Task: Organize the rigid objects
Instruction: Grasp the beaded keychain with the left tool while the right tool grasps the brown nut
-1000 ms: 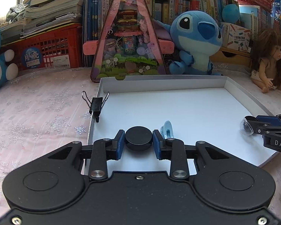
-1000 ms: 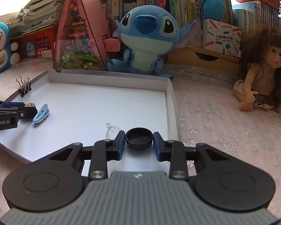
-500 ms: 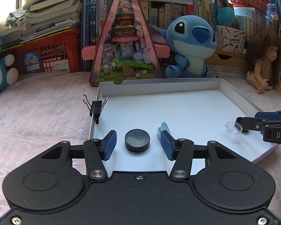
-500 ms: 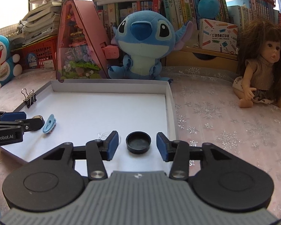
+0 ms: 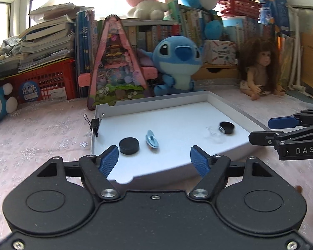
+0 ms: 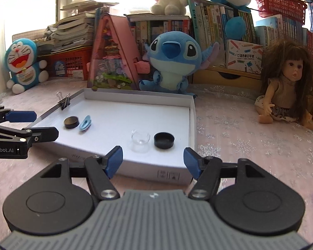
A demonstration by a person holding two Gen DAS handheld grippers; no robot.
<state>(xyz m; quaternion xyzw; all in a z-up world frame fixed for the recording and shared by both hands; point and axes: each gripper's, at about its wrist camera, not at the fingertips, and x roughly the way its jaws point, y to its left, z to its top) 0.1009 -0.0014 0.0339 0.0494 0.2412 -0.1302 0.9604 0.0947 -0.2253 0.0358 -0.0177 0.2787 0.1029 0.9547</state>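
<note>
With both grippers hanging back off the near edge of the white tray [image 5: 235, 112], nothing's being held right now. Left gripper [image 5: 154, 160] has its jaws spread wide, and so does the right gripper [image 6: 152, 158]. In the left wrist view, a black disc [image 5: 129, 145] lies flat on the tray floor at about 11 o'clock from the left gripper, with a light-blue clip [image 5: 152, 138] just beside it. Over on the right wrist side, a black cap [image 6: 164, 140] sits at roughly 12 o'clock, next to a clear little cup [image 6: 140, 142]. A black binder clip [image 5: 95, 124] is clamped on the tray's left wall.
</note>
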